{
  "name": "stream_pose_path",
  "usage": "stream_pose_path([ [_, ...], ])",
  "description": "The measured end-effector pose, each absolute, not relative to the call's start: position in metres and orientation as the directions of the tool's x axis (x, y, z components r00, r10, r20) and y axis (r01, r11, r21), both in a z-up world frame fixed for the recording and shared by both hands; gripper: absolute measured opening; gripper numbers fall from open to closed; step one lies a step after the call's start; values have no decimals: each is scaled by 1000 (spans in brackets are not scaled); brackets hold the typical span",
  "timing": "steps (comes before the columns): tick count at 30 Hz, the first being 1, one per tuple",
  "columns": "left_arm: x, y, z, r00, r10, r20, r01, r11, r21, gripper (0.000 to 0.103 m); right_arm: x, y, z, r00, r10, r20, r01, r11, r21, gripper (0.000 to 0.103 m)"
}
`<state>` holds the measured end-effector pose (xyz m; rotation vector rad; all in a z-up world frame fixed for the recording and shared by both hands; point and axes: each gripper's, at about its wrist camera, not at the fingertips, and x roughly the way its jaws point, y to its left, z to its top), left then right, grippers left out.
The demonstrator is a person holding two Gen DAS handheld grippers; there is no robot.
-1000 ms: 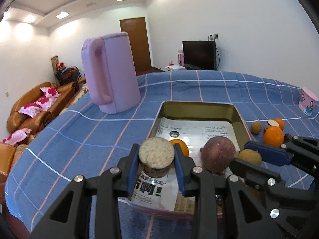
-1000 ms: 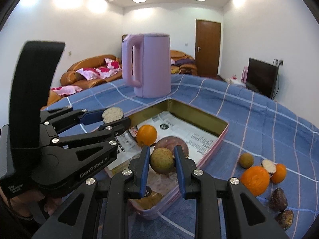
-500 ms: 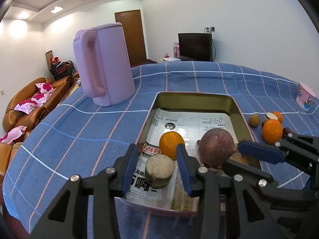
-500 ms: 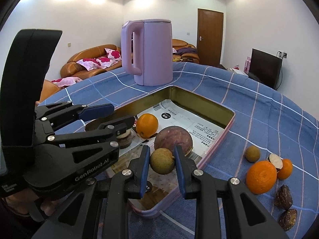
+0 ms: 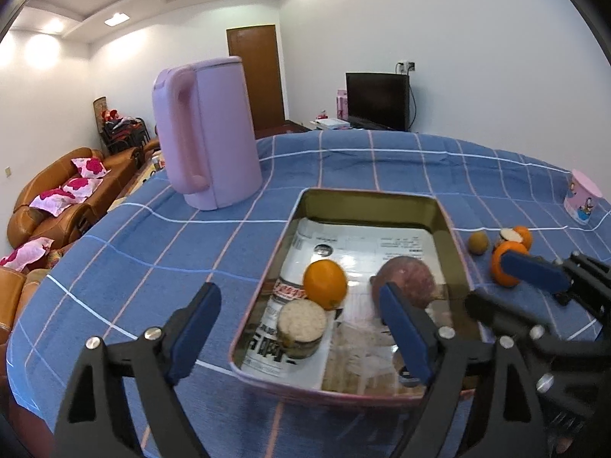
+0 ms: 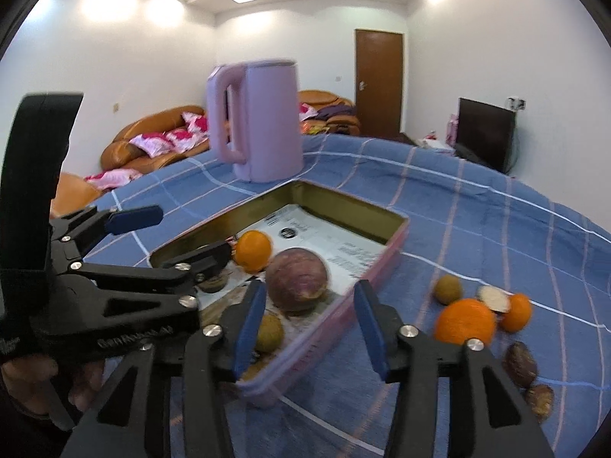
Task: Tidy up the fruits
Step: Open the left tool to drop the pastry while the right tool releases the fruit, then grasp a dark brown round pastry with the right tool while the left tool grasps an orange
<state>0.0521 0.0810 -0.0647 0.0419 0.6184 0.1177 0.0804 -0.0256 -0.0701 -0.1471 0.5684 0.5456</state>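
Note:
A shallow tray (image 5: 366,195) lined with newspaper holds an orange (image 5: 325,283), a big purple fruit (image 5: 404,280) and a pale-topped cut piece (image 5: 301,327). My left gripper (image 5: 301,332) is opening; the cut piece lies free on the paper between its spread fingers. My right gripper (image 6: 311,328) is also opening over the tray's (image 6: 343,206) near corner. A small brown-green fruit (image 6: 269,332) rests in the tray beside its left finger, untouched. The purple fruit (image 6: 298,280) sits just beyond. The left gripper (image 6: 172,236) shows at the left of the right wrist view.
A tall pink kettle (image 5: 208,133) stands beyond the tray's left. Right of the tray, on the blue checked cloth, lie a large orange (image 6: 466,322), a small orange (image 6: 517,311), a cut piece (image 6: 493,298), a small brown fruit (image 6: 448,289) and two dark fruits (image 6: 521,358). A pink cup (image 5: 582,198) stands far right.
Both grippers went from shut to open. The left let the cut piece down onto the paper; the right released the small brown-green fruit into the tray's near corner and shifted right.

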Motion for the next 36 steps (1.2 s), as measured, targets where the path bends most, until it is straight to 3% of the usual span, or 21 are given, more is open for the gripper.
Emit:
stream_pose_path([
  [6, 49, 57, -58, 820, 102, -563, -66, 994, 84, 87, 77, -84, -62, 768, 343, -540, -413, 911, -9, 51],
  [14, 49, 17, -57, 818, 47, -573, 6, 996, 91, 87, 79, -161, -72, 775, 186, -604, -260, 965, -37, 51],
  [32, 55, -39, -63, 804, -3, -595, 108, 984, 141, 88, 110, -177, -100, 628, 215, -748, -266, 962, 53, 51],
  [33, 56, -41, -62, 802, -9, -597, 115, 984, 139, 88, 111, -177, -101, 625, 211, -752, -261, 964, 54, 50],
  [34, 57, -42, -63, 802, -13, -598, 119, 983, 138, 88, 112, -177, -102, 621, 206, -756, -262, 964, 47, 41],
  [36, 59, -45, -60, 805, -20, -593, 127, 982, 139, 88, 112, -175, -102, 621, 199, -759, -267, 963, 34, 40],
])
